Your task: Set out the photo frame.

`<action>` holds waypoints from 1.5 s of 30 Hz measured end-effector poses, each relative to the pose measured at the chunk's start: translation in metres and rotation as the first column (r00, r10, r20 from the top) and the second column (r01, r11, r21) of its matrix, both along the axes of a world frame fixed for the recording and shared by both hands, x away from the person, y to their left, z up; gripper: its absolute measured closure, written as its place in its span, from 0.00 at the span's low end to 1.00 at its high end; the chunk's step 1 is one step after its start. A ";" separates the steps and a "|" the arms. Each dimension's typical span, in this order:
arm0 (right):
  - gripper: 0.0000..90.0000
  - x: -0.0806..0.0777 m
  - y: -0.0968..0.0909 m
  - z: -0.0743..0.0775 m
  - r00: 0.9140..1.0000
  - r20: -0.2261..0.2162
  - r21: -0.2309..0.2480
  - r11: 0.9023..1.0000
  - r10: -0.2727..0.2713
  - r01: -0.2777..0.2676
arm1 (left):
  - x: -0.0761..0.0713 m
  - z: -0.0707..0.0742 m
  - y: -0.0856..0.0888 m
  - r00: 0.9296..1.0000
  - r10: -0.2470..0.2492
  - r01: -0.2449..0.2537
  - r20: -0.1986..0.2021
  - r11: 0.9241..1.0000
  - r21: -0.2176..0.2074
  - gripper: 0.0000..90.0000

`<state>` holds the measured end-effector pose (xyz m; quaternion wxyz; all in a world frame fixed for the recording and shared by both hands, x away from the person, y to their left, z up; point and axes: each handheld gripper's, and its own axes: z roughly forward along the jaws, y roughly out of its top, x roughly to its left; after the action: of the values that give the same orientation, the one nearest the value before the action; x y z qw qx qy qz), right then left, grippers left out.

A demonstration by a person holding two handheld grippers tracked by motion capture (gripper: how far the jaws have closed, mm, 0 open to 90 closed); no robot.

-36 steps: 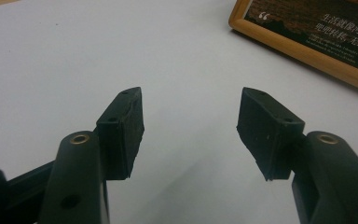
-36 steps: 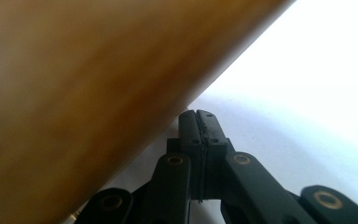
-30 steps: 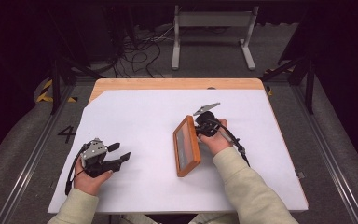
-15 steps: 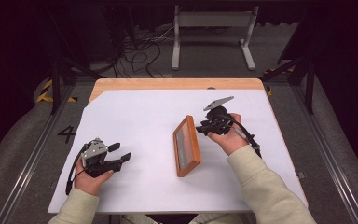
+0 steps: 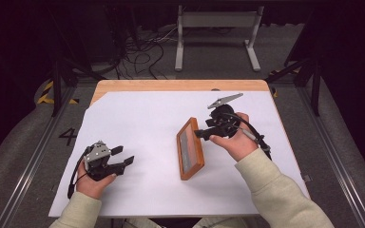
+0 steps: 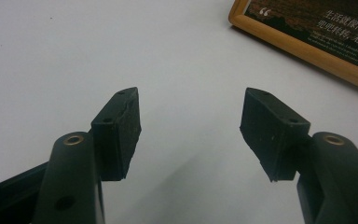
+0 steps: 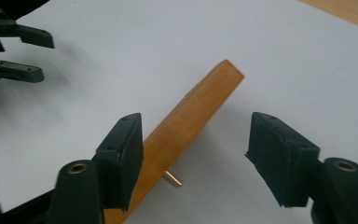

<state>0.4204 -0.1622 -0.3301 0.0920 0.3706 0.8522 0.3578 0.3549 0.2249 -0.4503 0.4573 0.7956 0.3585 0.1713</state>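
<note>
Scene: high view, white sheet (image 5: 138, 123) covers the table (image 5: 180, 85); bare wood strip shows along the far edge, upper centre of frame.
Frame: wooden picture frame (image 5: 190, 148) right of centre in the high view, long side running near-to-far, far end leaning slightly right. Propped on its back stand, face tilted toward the left of the frame.
Frame in left gripper view: corner of the picture frame (image 6: 307, 32) at upper right, dark picture with pale printed text, too small to read.
Frame in right gripper view: back edge of the picture frame (image 7: 186, 126) runs from lower left to upper centre, small brass pin (image 7: 172, 178) sticking out near the bottom.
Right tongs: right tongs (image 5: 203, 134) just right of the frame's upper half in the high view, held in the right hand (image 5: 235, 140). Released; jaws have just been opening. In the right gripper view (image 7: 196, 158) the frame edge passes between the pads, close by the left pad, clear gap to the right pad, so no grip.
Left tongs: left tongs (image 5: 122, 155) lower left of the high view, held low over the sheet in the left hand (image 5: 95, 178), well apart from the frame. Released, spread wide, nothing between them (image 6: 191, 130).
Sleeves: pale sleeves enter from the bottom edge.
</note>
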 end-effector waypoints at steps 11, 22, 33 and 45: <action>0.29 -0.002 0.020 -0.018 0.994 -0.111 0.005 1.000 -0.024 0.025 | 0.001 -0.001 0.000 1.000 0.004 -0.004 0.010 1.000 0.011 0.42; 0.27 0.003 0.035 -0.041 0.982 -0.186 -0.034 0.999 -0.016 0.010 | 0.001 -0.002 0.000 1.000 -0.001 0.001 0.015 1.000 0.018 0.42; 0.45 0.005 0.041 -0.046 0.971 -0.240 -0.065 0.998 -0.005 -0.011 | 0.001 -0.004 -0.003 1.000 -0.013 0.013 0.011 1.000 0.027 0.42; 0.55 0.006 0.038 -0.046 0.968 -0.249 -0.073 0.997 -0.035 0.017 | 0.001 -0.004 -0.003 1.000 -0.013 0.013 0.012 1.000 0.024 0.42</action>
<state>0.4269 -0.1242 -0.3762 0.0017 0.4205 0.8640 0.2768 0.3562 0.2216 -0.4543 0.4512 0.8022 0.3484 0.1774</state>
